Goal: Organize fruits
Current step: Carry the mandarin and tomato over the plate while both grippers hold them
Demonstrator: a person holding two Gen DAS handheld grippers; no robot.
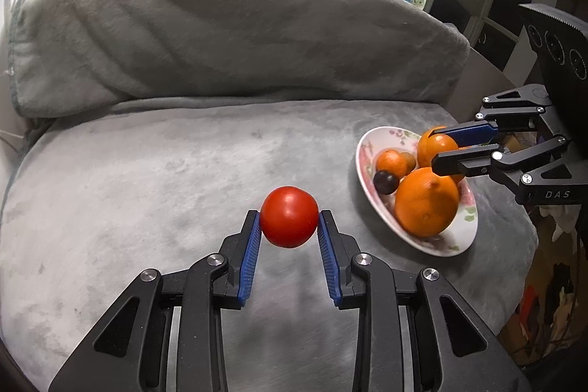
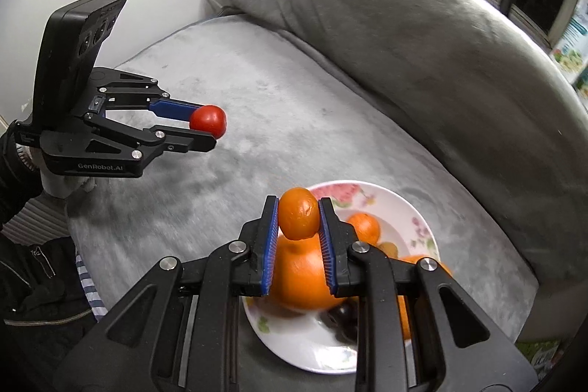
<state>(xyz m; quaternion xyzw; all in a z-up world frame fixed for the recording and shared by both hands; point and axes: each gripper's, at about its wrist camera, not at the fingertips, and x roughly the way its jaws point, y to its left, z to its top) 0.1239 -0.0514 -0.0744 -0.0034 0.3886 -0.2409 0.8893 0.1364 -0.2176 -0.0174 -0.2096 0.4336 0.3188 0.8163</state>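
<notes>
Between the blue ribbed pads of the left tool [image 1: 289,223], a round red tomato [image 1: 289,216] is gripped above the grey plush sofa seat [image 1: 147,179]. The right tool [image 2: 298,219] is closed on a small orange tangerine [image 2: 299,218], held over the white floral plate [image 2: 294,351]. On that plate lie a large orange [image 1: 426,201], smaller tangerines and a dark plum [image 1: 385,182]. A grey back cushion [image 1: 220,35] rises behind.
</notes>
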